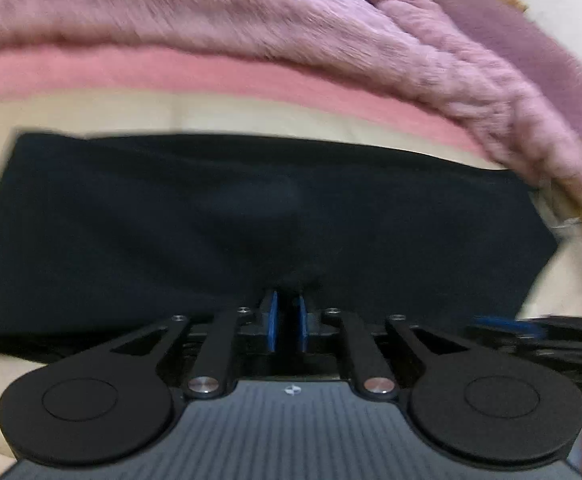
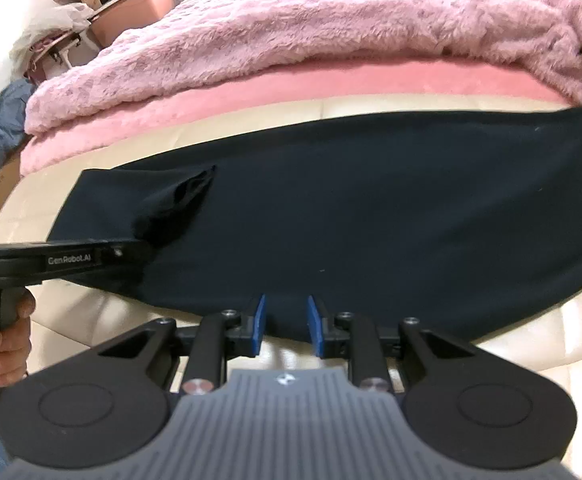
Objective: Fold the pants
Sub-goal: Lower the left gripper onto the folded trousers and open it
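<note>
The dark navy pants (image 2: pixel 351 216) lie flat, folded lengthwise, on a cream cushion; they also fill the middle of the left wrist view (image 1: pixel 251 220). My left gripper (image 1: pixel 287 304) is shut on a pinched fold of the pants' near edge, which bunches at its tips; from the right wrist view it comes in from the left (image 2: pixel 139 248) with a raised peak of cloth. My right gripper (image 2: pixel 287 312) is open, its blue pads on either side of the pants' near edge, nothing held.
A fluffy pink blanket (image 2: pixel 331 28) and a pink sheet (image 2: pixel 251 100) lie just behind the pants. The cream cushion (image 2: pixel 103 320) runs along the front. Boxes and clutter (image 2: pixel 123 4) stand at the far left. A hand (image 2: pixel 7 332) holds the left gripper's handle.
</note>
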Action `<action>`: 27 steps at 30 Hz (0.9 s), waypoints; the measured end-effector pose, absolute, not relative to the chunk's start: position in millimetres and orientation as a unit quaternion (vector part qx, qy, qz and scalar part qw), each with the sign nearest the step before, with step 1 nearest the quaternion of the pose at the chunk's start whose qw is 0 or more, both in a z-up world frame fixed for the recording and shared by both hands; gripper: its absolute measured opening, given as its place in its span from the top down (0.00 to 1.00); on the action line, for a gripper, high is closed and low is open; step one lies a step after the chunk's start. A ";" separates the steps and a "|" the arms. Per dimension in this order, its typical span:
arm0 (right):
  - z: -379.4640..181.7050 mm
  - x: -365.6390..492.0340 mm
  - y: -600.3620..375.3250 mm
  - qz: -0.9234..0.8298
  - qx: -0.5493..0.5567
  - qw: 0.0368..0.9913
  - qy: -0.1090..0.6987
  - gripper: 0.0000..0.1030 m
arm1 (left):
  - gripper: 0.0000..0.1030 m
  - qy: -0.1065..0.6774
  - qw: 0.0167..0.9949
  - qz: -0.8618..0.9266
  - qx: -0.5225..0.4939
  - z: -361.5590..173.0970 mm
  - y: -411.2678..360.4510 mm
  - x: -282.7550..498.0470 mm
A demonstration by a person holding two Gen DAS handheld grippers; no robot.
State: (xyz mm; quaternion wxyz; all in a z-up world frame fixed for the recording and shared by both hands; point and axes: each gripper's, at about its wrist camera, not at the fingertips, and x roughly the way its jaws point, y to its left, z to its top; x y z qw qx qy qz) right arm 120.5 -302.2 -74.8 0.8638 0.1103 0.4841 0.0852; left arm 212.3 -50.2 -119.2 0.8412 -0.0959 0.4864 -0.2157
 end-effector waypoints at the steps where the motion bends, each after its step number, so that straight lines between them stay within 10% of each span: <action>1: -75.9 120.0 -301.1 0.089 0.117 0.862 0.485 0.81 | 0.89 0.493 0.833 -0.226 -0.107 -121.3 -49.4 214.1; 10: -77.2 135.0 -281.0 0.144 0.174 0.851 0.474 0.66 | 0.85 0.450 0.857 -0.203 -0.148 -90.7 -10.0 214.8; 27: -100.7 258.4 -234.0 0.157 0.203 0.857 0.447 0.76 | 0.85 0.427 0.889 -0.095 -0.134 -99.6 51.5 246.8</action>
